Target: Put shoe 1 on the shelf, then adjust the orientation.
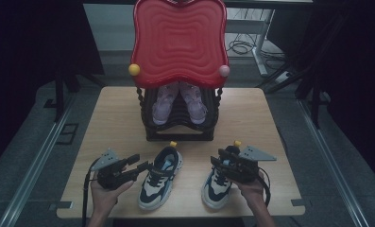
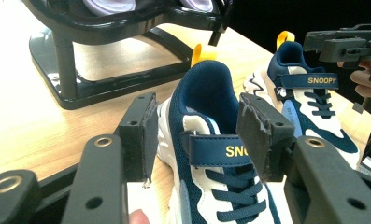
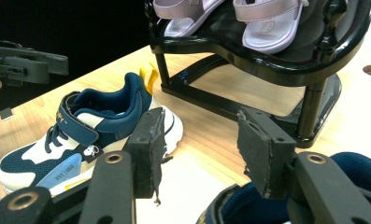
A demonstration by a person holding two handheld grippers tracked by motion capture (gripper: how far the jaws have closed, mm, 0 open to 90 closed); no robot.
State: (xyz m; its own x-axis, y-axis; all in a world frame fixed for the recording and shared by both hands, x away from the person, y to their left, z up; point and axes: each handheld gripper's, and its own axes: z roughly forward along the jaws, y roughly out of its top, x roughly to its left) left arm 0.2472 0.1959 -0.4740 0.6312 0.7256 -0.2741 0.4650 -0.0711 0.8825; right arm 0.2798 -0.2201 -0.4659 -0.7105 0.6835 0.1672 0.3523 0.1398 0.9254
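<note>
Two navy, white and light-blue sneakers with yellow heel tabs stand side by side on the wooden table (image 1: 119,113). My left gripper (image 1: 140,163) comes at the left sneaker (image 1: 159,177) from its left side. In the left gripper view my gripper (image 2: 202,140) is open, and the navy collar of that sneaker (image 2: 211,107) sits between the pads with a gap on the left side. My right gripper (image 1: 223,158) hovers over the heel of the right sneaker (image 1: 216,187). It is open (image 3: 199,140), with the shoe's navy opening (image 3: 356,165) just below the jaws.
A black shoe rack (image 1: 180,135) with a red wavy top (image 1: 178,42) stands at the table's far middle. A pair of pink sandals (image 1: 164,101) rests on its shelf. Bare wood lies left and right of the rack. Dark curtains surround the table.
</note>
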